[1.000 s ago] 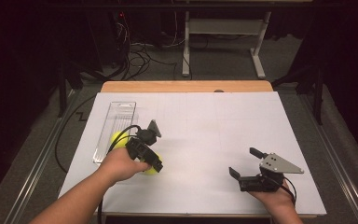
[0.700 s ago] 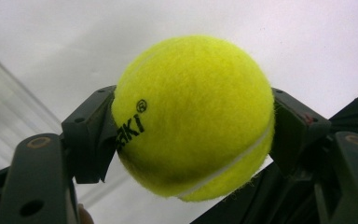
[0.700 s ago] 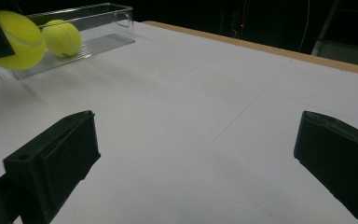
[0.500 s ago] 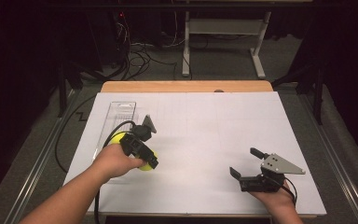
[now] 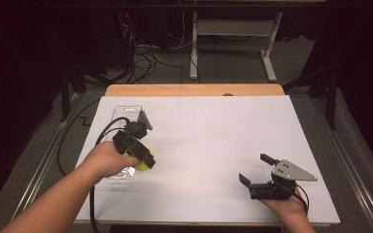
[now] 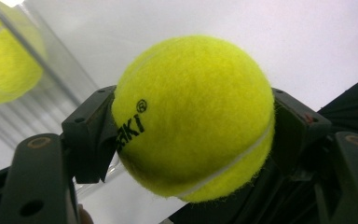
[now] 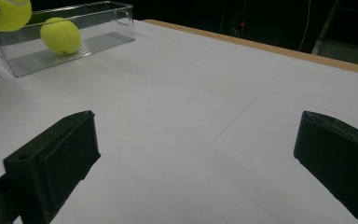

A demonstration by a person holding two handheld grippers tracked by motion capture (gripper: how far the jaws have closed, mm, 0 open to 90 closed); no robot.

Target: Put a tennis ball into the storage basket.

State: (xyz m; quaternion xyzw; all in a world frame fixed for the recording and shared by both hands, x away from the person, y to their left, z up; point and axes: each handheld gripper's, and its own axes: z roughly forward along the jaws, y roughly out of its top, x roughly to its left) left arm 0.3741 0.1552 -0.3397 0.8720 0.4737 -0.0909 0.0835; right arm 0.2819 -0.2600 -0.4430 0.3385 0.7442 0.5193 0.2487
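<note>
Dark floor, loose cables and a pale desk frame lie behind the white tabletop (image 5: 209, 145), which has a bare wooden strip along its far edge. At about nine o'clock on the sheet sits a clear plastic bin (image 5: 126, 112), long and narrow, running from near to far. One tennis ball (image 7: 60, 35) already rests on its ribbed floor.

Over the near end of that bin, the left tongs (image 5: 143, 160) are clamped on a second tennis ball (image 6: 193, 116), gripping it across its middle, one pad on either side. The felt bulges a little past the pads, so the hold looks firm and centred.

To finish this placement well, I would carry the held ball to the open stretch of the bin, beyond the resting ball or short of it, so the two do not knock. Lower until it is inside the walls and close to the floor, then open slowly; a drop from height would likely bounce out. Keep the trailing cable (image 5: 102, 136) clear of the rim.

Over at about five o'clock, the right tongs (image 5: 253, 171) hover low above bare paper, spread wide with nothing between them, well apart from the bin. They can wait there.
</note>
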